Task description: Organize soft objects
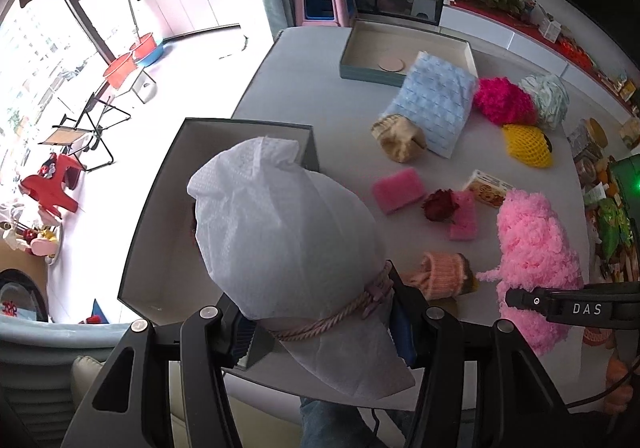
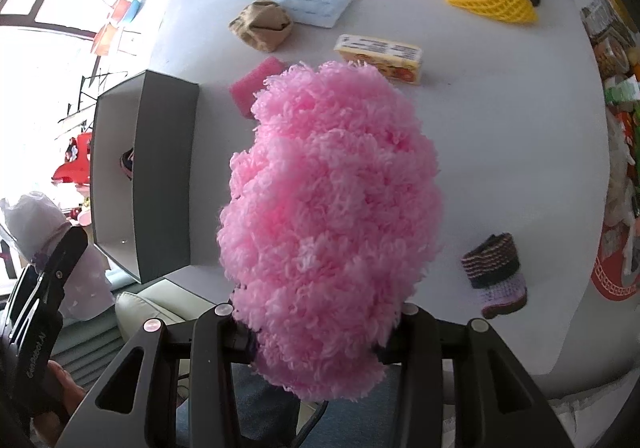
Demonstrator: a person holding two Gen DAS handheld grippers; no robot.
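White non-woven fabric fills the left wrist view: a drawstring pouch (image 1: 280, 232), tied off with a pink cord (image 1: 340, 318), sits clamped in the left gripper (image 1: 320, 332), jaws narrowed onto the neck just by the knot. It hangs over the near corner of the grey box (image 1: 160, 208), and it looks light and squashy, so the cinched neck is the sensible hold; the bulging body would likely just dent and slip. Moving right, the right gripper (image 2: 316, 332) is closed on a fluffy pink yarn ball (image 2: 328, 216), held above the white table (image 2: 520, 168) beside the same box. That ball reads as feather-light and very compressible, with loose loops that could snag on the fingers, so a deep squeeze through the core beats a pinch at the fuzz. Farther right on the table wait the pink sponge (image 1: 398, 190), dried rose (image 1: 440, 204), yellow foam net (image 1: 526, 144) and a knitted bootie (image 2: 496, 276).
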